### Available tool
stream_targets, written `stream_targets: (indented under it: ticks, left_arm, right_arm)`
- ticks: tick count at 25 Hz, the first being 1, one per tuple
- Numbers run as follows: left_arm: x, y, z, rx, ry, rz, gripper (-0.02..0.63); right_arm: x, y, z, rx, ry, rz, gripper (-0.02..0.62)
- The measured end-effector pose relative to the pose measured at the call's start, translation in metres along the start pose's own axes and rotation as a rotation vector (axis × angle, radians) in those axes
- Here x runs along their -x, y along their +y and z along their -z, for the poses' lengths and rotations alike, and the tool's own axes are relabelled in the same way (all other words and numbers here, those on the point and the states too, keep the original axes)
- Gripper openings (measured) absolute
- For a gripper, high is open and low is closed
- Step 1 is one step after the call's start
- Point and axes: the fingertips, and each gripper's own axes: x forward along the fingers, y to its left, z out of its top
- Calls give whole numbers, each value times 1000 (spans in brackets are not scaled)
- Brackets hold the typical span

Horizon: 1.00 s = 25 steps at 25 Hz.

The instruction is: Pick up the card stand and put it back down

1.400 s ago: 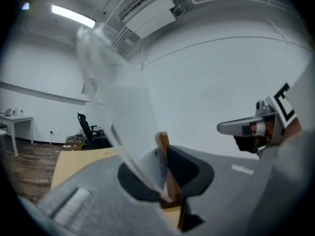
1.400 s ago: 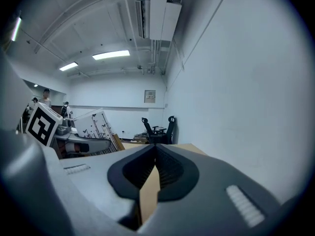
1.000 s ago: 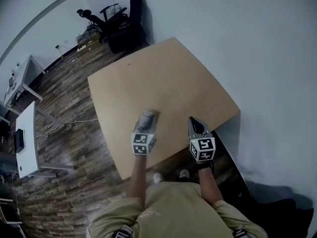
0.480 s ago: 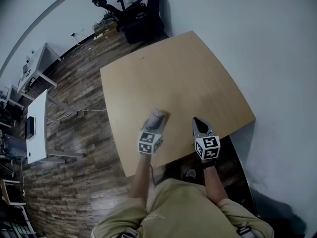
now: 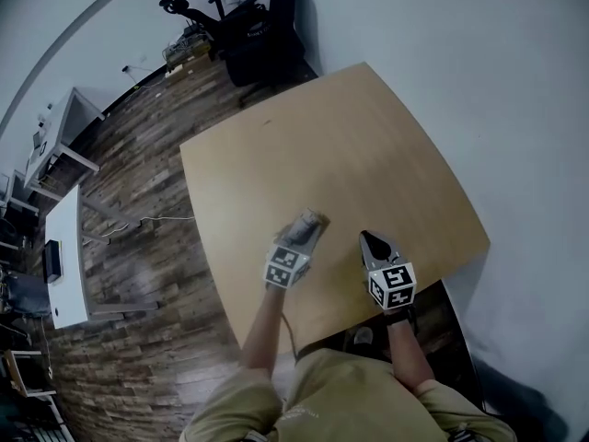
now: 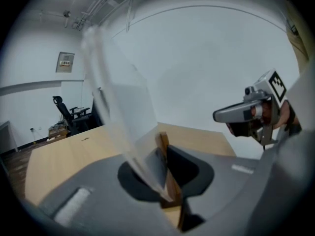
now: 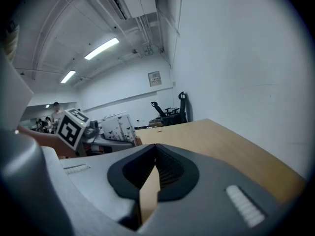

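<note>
The card stand (image 6: 118,107) is a clear sheet in a small wooden base (image 6: 167,183). My left gripper (image 6: 165,156) is shut on that base, and the sheet leans to the left in the left gripper view. In the head view the stand (image 5: 313,220) sticks out past the left gripper (image 5: 302,231) over the near part of the wooden table (image 5: 368,145). I cannot tell whether it touches the tabletop. The right gripper (image 5: 368,239) hovers to the right of it, shut with nothing in it. Its jaws (image 7: 154,151) meet over the bare tabletop.
The table's near edge (image 5: 304,334) lies just behind both grippers and a white wall (image 5: 515,109) stands close on the right. Black office chairs (image 5: 248,26) stand beyond the far corner. White desks (image 5: 64,219) stand on the wood floor to the left.
The left gripper with the stand has shifted a little to the right and away from the table's near edge. The right gripper keeps its place beside it, still shut.
</note>
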Motion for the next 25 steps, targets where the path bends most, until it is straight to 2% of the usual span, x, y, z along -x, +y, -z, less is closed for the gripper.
stream_targets:
  ticks: [4, 8, 15, 18, 20, 23, 25]
  left_arm:
    - [-48, 40, 7, -40, 43, 50, 40]
    - [-96, 84, 17, -65, 64, 93, 40]
    - [-174, 125, 28, -115, 81, 209, 38]
    - [-204, 134, 38, -157, 101, 274, 39]
    - [-221, 135, 42, -201, 84, 323, 40]
    - [-235, 126, 50, -293, 59, 407, 38]
    - [-241, 115, 55, -318, 52, 469, 40]
  right_arm:
    - [-39, -12, 6, 11, 18, -45, 5]
    - [-76, -33, 30, -26, 60, -32, 5]
    - [-116, -73, 67, -49, 141, 13, 5]
    - [-133, -89, 78, -52, 158, 23, 5]
    - [-145, -96, 88, -56, 165, 24, 5]
    - [-155, -99, 103, -62, 172, 20, 5]
    - [-157, -99, 110, -63, 174, 11, 5]
